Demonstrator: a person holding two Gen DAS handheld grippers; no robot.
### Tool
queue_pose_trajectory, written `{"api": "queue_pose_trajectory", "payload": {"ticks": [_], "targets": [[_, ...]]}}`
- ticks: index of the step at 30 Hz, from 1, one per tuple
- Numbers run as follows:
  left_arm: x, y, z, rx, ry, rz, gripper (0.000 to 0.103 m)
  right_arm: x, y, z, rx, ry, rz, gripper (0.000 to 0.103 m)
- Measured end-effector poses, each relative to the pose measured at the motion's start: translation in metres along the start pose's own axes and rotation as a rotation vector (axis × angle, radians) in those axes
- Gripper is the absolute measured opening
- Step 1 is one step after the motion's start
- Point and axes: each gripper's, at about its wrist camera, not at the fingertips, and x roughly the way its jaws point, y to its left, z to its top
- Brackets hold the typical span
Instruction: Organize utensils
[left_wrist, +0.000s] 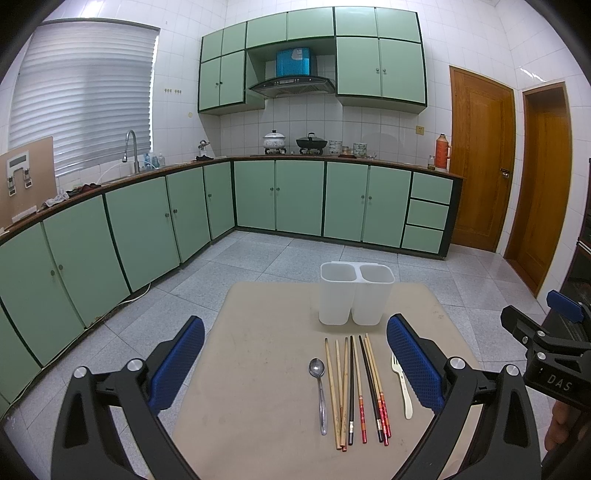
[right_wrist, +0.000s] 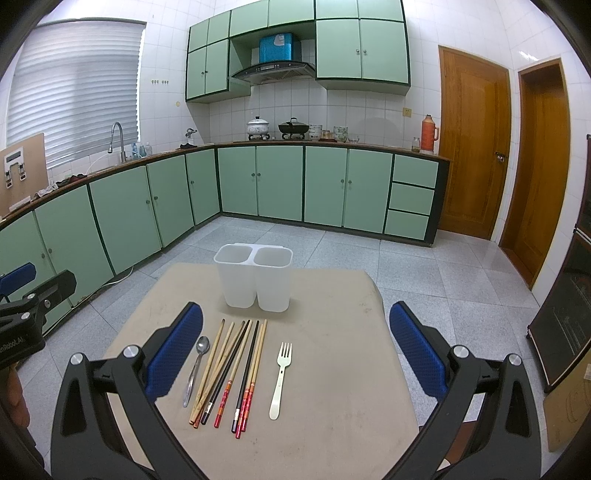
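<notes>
A white two-compartment holder (left_wrist: 354, 293) (right_wrist: 255, 280) stands empty at the far edge of a beige table (left_wrist: 258, 369) (right_wrist: 332, 369). In front of it lie a metal spoon (left_wrist: 320, 395) (right_wrist: 195, 369), several chopsticks (left_wrist: 354, 391) (right_wrist: 232, 373) in wood, black and red, and a cream plastic fork (left_wrist: 402, 387) (right_wrist: 281, 376). My left gripper (left_wrist: 295, 362) is open and empty above the table, its pads to either side of the utensils. My right gripper (right_wrist: 295, 354) is open and empty, above the fork and chopsticks. The right gripper also shows at the right edge of the left wrist view (left_wrist: 546, 343).
The table stands on a grey tiled floor. Green kitchen cabinets (left_wrist: 295, 199) run along the back and left walls, with a sink (left_wrist: 129, 155), pots (left_wrist: 275, 142) and a thermos (left_wrist: 441, 151) on the counter. Wooden doors (left_wrist: 480, 158) are at the right.
</notes>
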Motion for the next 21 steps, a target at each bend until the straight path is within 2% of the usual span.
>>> {"api": "queue_pose_trajectory", "payload": {"ticks": [21], "targets": [[-0.0002, 0.0086, 0.0024, -0.001, 0.012, 0.004, 0.097, 0.0010, 0.0010, 0.0025, 0.001, 0.011, -0.002, 0.098]]}}
